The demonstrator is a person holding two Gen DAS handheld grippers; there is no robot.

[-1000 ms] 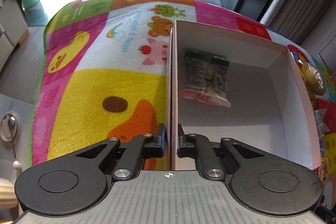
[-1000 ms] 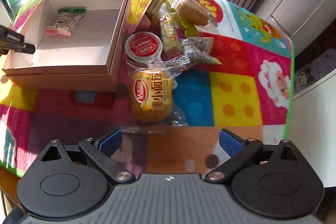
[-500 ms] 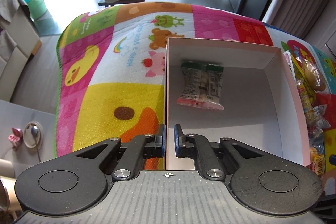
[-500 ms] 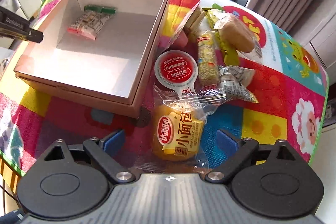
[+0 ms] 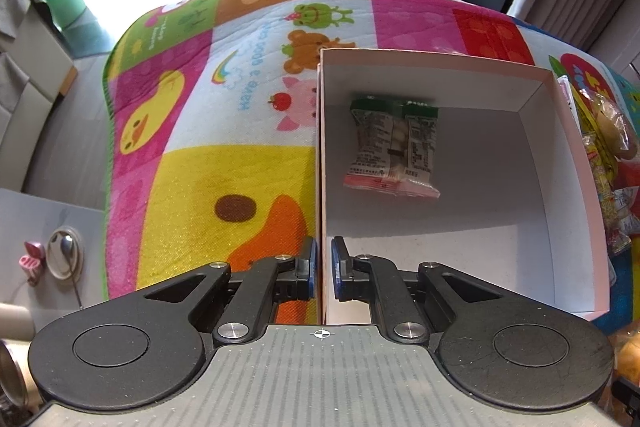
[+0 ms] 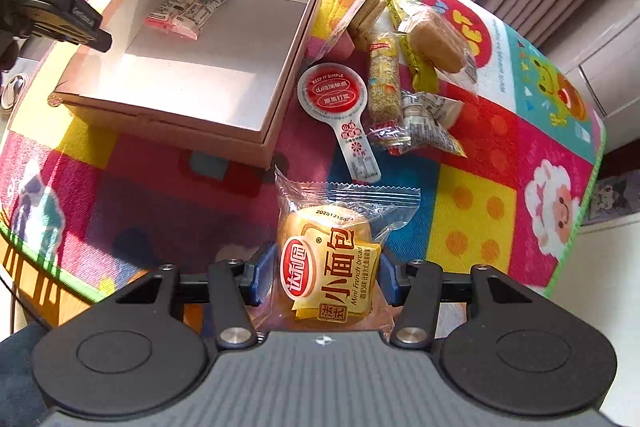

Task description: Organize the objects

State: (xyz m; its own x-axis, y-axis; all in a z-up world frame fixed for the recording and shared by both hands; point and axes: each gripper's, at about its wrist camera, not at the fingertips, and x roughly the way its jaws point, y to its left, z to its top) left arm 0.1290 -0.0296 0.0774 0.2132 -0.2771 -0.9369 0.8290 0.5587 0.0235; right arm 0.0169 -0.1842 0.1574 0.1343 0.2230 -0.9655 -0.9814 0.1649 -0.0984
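An open white cardboard box (image 5: 560,155) sits on the colourful mat, with one green-and-pink snack packet (image 5: 394,143) lying inside near its far wall. My left gripper (image 5: 322,267) is shut on the box's left wall, one finger inside and one outside. In the right wrist view the box (image 6: 224,79) lies at the upper left, and the left gripper (image 6: 64,23) shows at its edge. A yellow mini French bread packet (image 6: 328,263) lies in front of the box. My right gripper (image 6: 325,275) is shut on it, a blue pad pressed against each side.
Right of the box lie a red-lidded jelly cup (image 6: 332,93), a cereal bar (image 6: 384,79), a wrapped bun (image 6: 436,39), a wafer packet (image 6: 368,11) and a small crumpled packet (image 6: 428,123). The mat's green edge (image 6: 580,219) marks the table's right side.
My right gripper moved forward over the bread packet and its fingers narrowed from wide open onto the packet's sides. The left gripper kept its hold on the box wall.
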